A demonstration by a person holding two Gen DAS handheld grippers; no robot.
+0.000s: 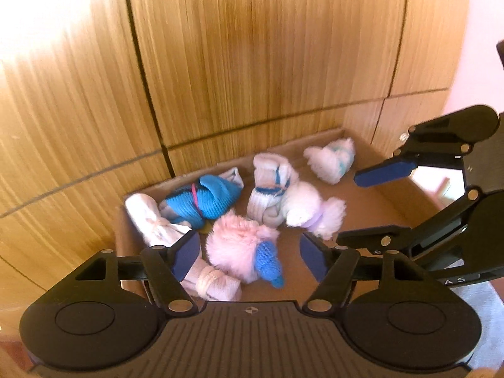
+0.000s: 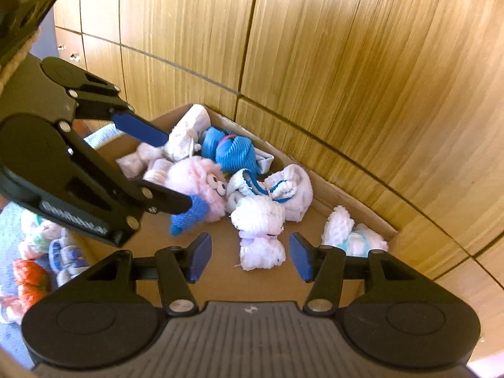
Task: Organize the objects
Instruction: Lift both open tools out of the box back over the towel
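Above a cardboard box (image 1: 397,201), the left gripper (image 1: 249,253) hangs with jaws parted fairly wide and empty, while the right gripper (image 2: 249,256) beside it stands part open, also holding nothing. Below them, apart from the blue pads, lie rolled socks: white roll (image 1: 148,217), blue roll (image 1: 204,200), pink fluffy roll (image 1: 236,245), striped white roll (image 1: 267,189), lilac fluffy pair (image 2: 261,230) and pale fluffy roll (image 1: 330,157). Wood cupboard doors (image 1: 252,47) stand right behind the box, and more sock rolls (image 2: 34,258) lie outside it at left.

Bright warm daylight, glare blown out on wooden panels (image 1: 220,63) upper left; slight motion blur softens fluffy socks (image 2: 261,217); heavy fisheye bending at edges, dark vignette corners, soft shadows inside cardboard box (image 1: 378,195).
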